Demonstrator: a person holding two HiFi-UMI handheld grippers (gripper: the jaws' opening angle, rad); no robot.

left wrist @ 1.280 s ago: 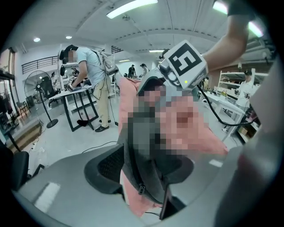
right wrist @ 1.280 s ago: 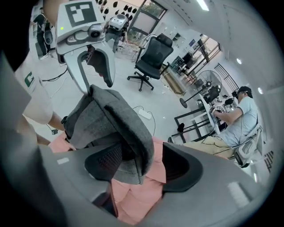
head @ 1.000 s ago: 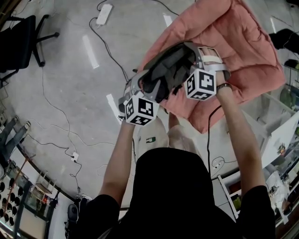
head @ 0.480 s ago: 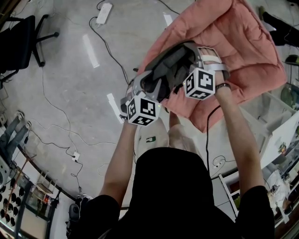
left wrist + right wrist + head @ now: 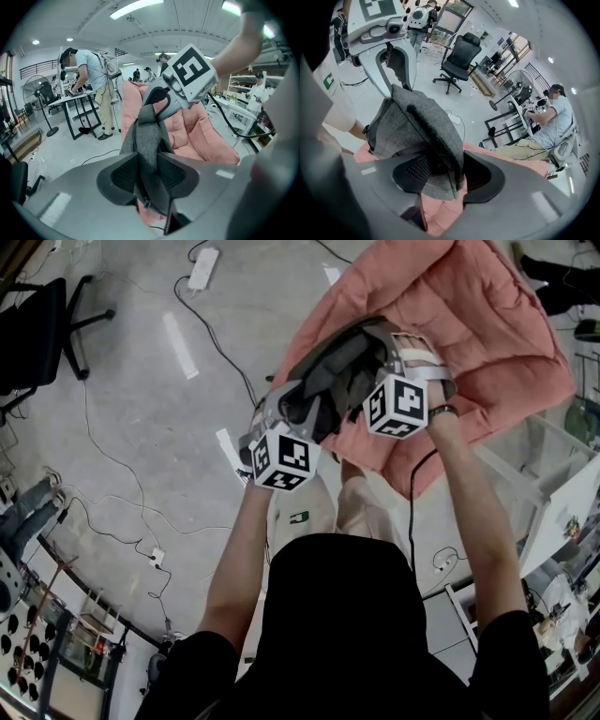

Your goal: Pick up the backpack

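The grey backpack (image 5: 330,388) sits at the edge of the pink cushion (image 5: 487,343) nearest the person, stretched between the two grippers. The views do not show whether it rests on the cushion or hangs just clear of it.

The left gripper (image 5: 149,172) is at the end of the backpack that juts off the cushion. Its jaws have just been closing and now stand narrow. A fold of grey fabric with a zip runs straight down between its pads (image 5: 125,174), pinched from both sides. From there the backpack rises away towards the cushion and the other gripper.

The right gripper (image 5: 440,174) is at the end over the cushion, and pink shows directly beneath its jaws. Its jaws have just been closing too, but they stand wider. A thick folded edge of the backpack hangs between its fingers (image 5: 483,177) and fills the gap from pad to pad.
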